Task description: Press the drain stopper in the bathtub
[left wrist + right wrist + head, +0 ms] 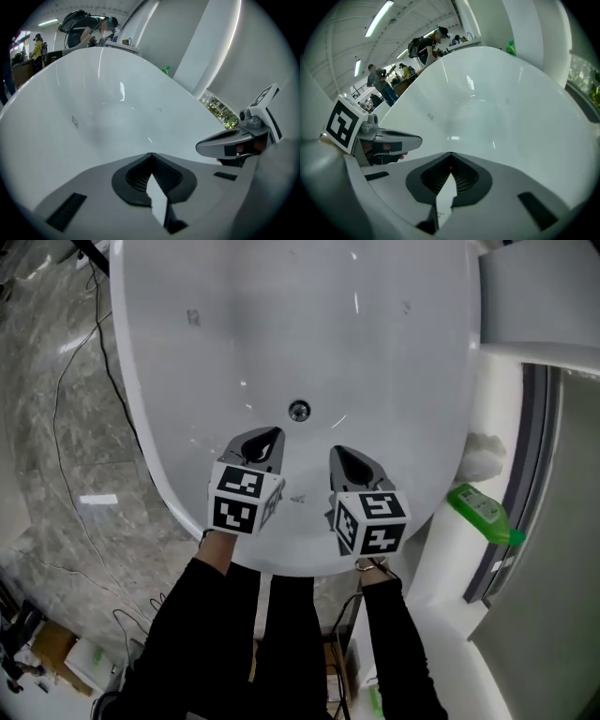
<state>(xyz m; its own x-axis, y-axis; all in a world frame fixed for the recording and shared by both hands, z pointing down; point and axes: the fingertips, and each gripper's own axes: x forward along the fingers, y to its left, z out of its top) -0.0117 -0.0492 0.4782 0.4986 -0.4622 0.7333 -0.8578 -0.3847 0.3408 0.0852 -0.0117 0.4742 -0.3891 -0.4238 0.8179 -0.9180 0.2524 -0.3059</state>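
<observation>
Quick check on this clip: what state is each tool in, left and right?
Left tool: closed, tips together, holding nothing.
Right tool: closed, tips together, holding nothing.

No legible text. Green bottle (pixel 482 511) label too small to read; small mark on bathtub (pixel 375 352) illegible.
</observation>
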